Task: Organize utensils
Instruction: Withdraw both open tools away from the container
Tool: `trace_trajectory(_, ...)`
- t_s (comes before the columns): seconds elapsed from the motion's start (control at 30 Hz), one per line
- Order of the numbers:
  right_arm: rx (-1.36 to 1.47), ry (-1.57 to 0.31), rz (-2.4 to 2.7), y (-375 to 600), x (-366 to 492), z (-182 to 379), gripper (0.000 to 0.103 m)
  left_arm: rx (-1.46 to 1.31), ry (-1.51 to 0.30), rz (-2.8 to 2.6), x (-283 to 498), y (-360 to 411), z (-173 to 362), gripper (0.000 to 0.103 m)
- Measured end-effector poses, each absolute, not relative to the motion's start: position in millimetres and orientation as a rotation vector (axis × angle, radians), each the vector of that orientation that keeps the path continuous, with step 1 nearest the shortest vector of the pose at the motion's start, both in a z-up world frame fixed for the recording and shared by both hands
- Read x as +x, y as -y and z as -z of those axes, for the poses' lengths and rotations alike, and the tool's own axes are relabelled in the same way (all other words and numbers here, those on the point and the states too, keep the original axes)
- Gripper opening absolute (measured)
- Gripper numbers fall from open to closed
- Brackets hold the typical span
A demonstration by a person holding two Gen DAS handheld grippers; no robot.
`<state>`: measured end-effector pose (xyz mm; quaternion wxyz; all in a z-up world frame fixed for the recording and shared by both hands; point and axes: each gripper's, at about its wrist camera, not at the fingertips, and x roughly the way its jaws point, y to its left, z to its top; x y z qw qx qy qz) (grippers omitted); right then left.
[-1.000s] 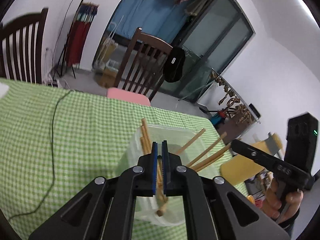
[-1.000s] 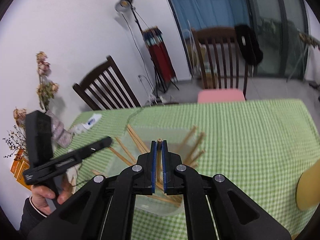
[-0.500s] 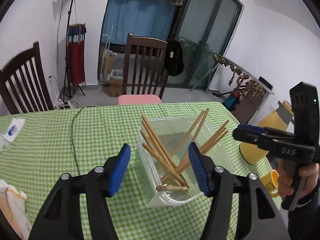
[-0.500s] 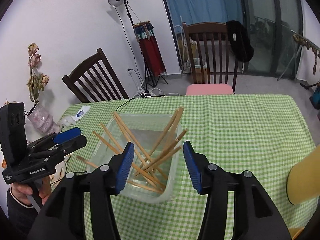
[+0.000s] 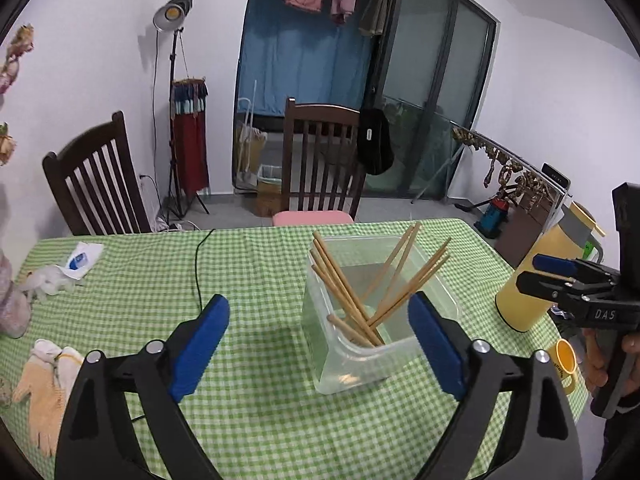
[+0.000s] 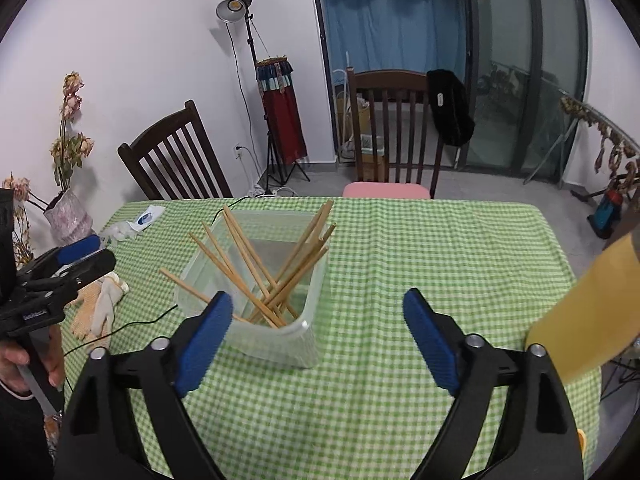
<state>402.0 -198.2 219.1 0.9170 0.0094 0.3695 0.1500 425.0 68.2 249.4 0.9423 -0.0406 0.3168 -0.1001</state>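
Fingers (image 5: pixel 200 340) of both grippers — shut before — are opening (nothing between), drawn back from the chopsticks (image 5: pixel 352 300).

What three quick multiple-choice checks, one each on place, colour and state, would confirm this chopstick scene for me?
1. Where are the chopsticks?
A. Flat on the cloth
B. Standing in the clear tub
C. In the yellow jug

2. What colour is the tablecloth?
A. Green and white check
B. Plain blue
C. Red stripes

3. What is between the right gripper pads?
A. A chopstick
B. A glove
C. Nothing

Answers:
1 B: the sticks lean against the tub's walls, ends inside.
2 A: the check covers the whole table.
3 C: its jaws are opening, only cloth and the tub's near corner showing beyond the gap; the left gripper is the same.
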Motion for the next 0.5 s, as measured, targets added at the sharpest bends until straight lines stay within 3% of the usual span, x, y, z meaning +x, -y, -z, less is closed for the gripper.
trace_trajectory(0.17, 0.037, -0.751, -0.304, 199, 382, -219, 0.087, -0.055, -0.602, 0.175, 391, -69, -253, 0.095)
trace_trajectory(0.5, -0.014, -0.630, -0.262, 194, 335, -218, 0.091, -0.029, -0.463, 0.112, 328, -73, -265, 0.095)
